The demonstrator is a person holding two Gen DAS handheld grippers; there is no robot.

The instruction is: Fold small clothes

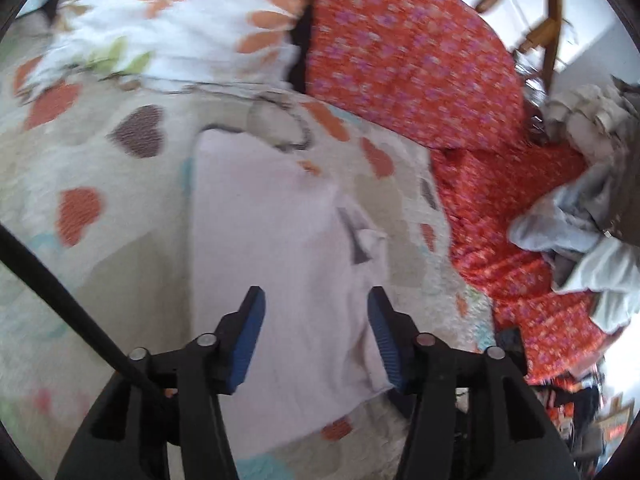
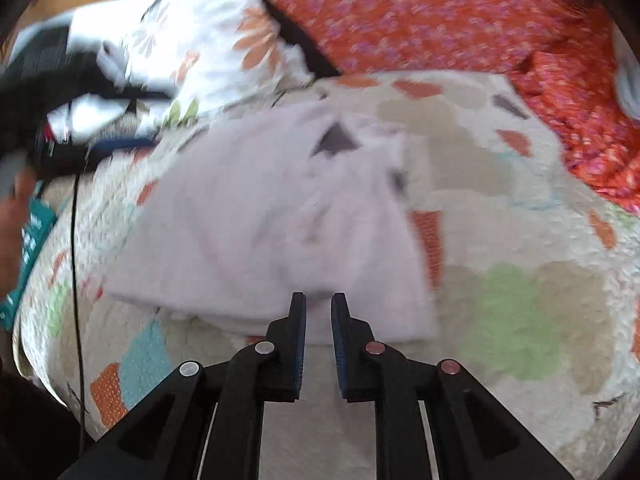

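We held left gripper [image 1: 316, 300] jaws well apart, right gripper [image 2: 319, 304] narrowly parted, both empty above pale folded garment [image 1: 276, 240] on quilt [image 1: 120, 216].

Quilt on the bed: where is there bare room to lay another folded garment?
The quilt lies bare right of the pale folded cloth, out to the red floral cover. Crowded spots: the white flowered pillow behind the cloth, and the unfolded clothes pile on the red cover.
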